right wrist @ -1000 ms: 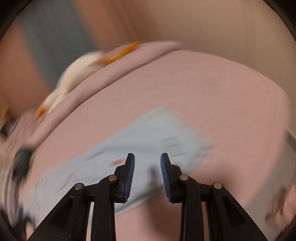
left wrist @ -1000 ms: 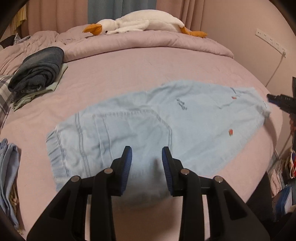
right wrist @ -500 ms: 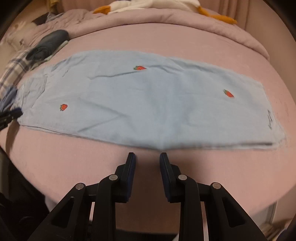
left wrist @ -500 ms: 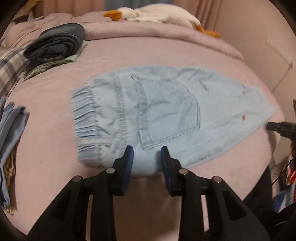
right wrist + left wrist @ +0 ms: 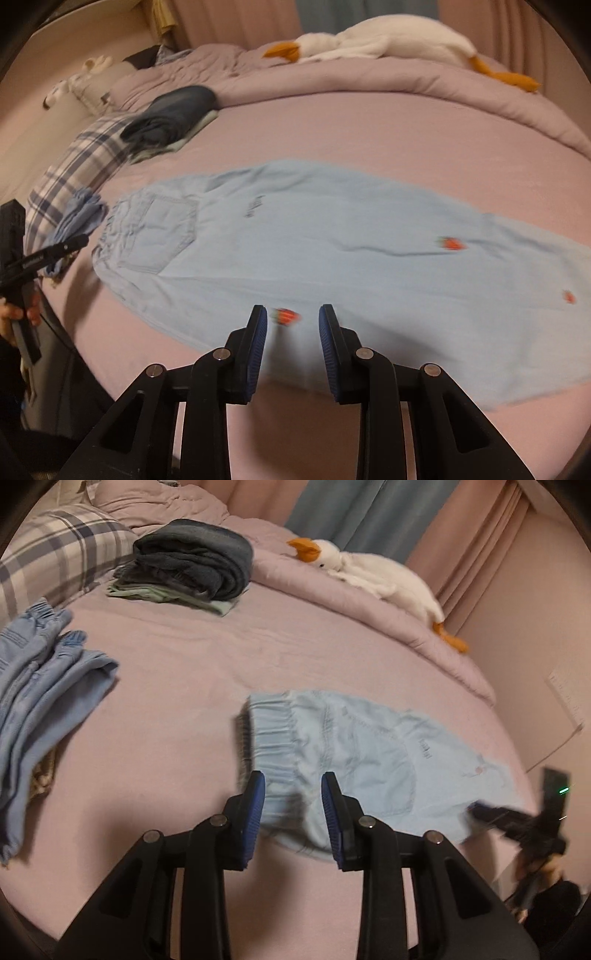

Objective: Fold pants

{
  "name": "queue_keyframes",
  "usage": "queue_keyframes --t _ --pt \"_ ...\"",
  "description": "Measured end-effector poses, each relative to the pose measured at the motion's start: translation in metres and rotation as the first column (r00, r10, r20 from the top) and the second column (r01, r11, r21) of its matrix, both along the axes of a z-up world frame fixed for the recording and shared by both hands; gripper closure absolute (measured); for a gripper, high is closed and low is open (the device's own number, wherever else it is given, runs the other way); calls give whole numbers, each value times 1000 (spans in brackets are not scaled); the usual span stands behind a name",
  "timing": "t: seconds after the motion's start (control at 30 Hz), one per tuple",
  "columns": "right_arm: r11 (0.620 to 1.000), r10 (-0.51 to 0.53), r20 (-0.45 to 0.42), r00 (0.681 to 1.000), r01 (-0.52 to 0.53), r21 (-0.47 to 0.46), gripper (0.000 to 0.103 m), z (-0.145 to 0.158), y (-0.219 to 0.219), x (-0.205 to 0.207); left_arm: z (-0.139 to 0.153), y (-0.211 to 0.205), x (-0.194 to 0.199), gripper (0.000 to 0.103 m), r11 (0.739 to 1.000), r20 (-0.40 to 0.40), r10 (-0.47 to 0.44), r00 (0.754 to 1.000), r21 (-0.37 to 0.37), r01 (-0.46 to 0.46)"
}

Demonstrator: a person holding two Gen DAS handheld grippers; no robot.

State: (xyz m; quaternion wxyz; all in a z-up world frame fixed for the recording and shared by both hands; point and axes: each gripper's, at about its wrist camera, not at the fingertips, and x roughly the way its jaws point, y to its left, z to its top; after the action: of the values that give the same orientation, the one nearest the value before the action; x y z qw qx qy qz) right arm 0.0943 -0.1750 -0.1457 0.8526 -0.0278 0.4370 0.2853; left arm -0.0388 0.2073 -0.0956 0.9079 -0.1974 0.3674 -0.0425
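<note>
From the left wrist camera, the left gripper [image 5: 292, 797] hangs over the near corner of the waistband of the light blue pants [image 5: 354, 760], its jaws spread with the cloth showing between them; whether the pads touch the fabric cannot be told. The pants lie flat on the pink bed [image 5: 184, 672], waistband toward the middle, legs running off to the right. There the right gripper [image 5: 517, 818] shows as a dark blur at the far end of the pants. A heap of blue clothes [image 5: 40, 686] lies at the left, a folded dark stack [image 5: 192, 561] farther back beside a plaid pillow [image 5: 55, 554], and a plush goose [image 5: 369, 572] on the rolled duvet.

From the right wrist camera, the right gripper [image 5: 293, 325] has its jaws spread over the near edge of the pants [image 5: 332, 251], a strawberry patch [image 5: 285, 316] between them. The pants stretch across the bed [image 5: 369, 129], back pocket at the left end. The left gripper [image 5: 55, 251] is at the left edge, near the waistband.
</note>
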Motion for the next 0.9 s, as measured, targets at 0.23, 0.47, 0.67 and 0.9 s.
queue_keyframes --t 0.23,0.47,0.67,0.9 --pt "995 78 -38 996 -80 -55 74 -15 43 -2 -3 18 5 72 989 -48 80 996 -119 -85" --pt "998 65 -57 996 -66 -25 74 -13 33 -1 -24 29 -23 52 915 -151 67 986 -384 -121" --pt "997 67 -54 996 -68 -31 74 -14 32 -1 -37 20 -15 56 833 -157 76 985 -532 -149" --pt "997 63 -56 996 -65 -37 74 -14 40 -1 -32 24 -13 86 839 -134 226 965 -476 -263"
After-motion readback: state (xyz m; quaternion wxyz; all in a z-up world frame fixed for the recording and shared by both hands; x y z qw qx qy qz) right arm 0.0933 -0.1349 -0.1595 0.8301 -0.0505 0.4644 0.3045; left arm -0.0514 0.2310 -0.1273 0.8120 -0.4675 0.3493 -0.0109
